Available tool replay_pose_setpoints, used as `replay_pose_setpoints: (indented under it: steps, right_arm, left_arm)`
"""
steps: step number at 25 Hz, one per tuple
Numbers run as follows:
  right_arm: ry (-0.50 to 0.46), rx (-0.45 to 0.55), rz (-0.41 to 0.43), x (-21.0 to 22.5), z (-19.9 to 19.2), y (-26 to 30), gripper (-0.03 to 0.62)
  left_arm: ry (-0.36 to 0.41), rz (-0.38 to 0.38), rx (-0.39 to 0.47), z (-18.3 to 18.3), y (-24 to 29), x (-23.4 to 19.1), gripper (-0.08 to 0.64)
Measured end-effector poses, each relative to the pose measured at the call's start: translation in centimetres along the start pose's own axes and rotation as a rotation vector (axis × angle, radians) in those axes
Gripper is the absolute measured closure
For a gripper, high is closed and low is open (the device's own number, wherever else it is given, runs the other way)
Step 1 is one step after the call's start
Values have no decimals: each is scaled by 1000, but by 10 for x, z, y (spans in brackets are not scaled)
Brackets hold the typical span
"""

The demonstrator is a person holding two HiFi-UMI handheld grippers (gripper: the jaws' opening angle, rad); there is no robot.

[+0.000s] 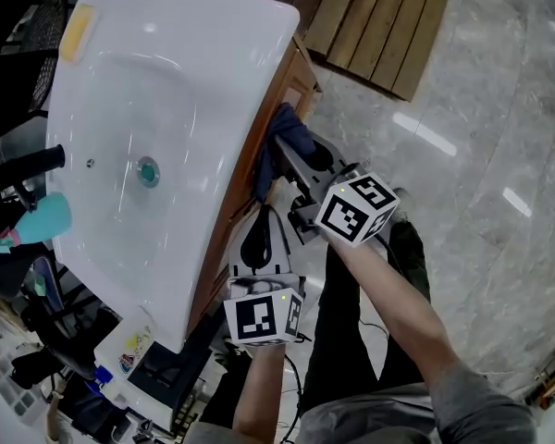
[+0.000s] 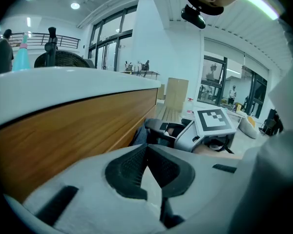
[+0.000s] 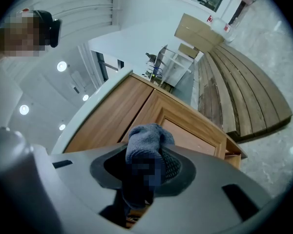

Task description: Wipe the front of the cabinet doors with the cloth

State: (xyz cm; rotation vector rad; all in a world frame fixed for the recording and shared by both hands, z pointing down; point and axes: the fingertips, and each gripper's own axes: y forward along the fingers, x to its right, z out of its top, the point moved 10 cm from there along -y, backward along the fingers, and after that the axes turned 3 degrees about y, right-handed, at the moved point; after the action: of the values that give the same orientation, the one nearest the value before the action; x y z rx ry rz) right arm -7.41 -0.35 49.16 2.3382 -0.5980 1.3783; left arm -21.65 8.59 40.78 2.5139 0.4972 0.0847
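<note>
A blue cloth [image 1: 283,140] is bunched against the front of the wooden cabinet [image 1: 276,91] under the white sink. My right gripper [image 1: 289,163] is shut on the cloth and holds it near the cabinet's upper edge. In the right gripper view the cloth [image 3: 148,141] sticks out past the jaws, with a panelled cabinet door [image 3: 188,133] just behind it. My left gripper [image 1: 256,240] hangs lower beside the cabinet, shut and empty. In the left gripper view its pads [image 2: 132,167] meet, the wooden front [image 2: 63,135] runs along the left, and the right gripper [image 2: 207,126] is ahead.
The white sink basin [image 1: 194,54] overhangs the cabinet, with a yellow sponge [image 1: 77,30] on its rim, a black tap [image 1: 28,165] and a teal spray bottle [image 1: 37,220]. A slatted wooden platform [image 1: 379,17] lies on the marble floor [image 1: 481,137]. The person's legs [image 1: 351,331] are below.
</note>
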Motion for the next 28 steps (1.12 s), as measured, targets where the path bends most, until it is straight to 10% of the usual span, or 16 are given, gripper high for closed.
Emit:
replay_pose_setpoints:
  steps: [28]
  right_arm:
    - [16,-108,-205,85,-50,19,476]
  left_arm:
    - [52,-83,-100,-38,48,-6,551]
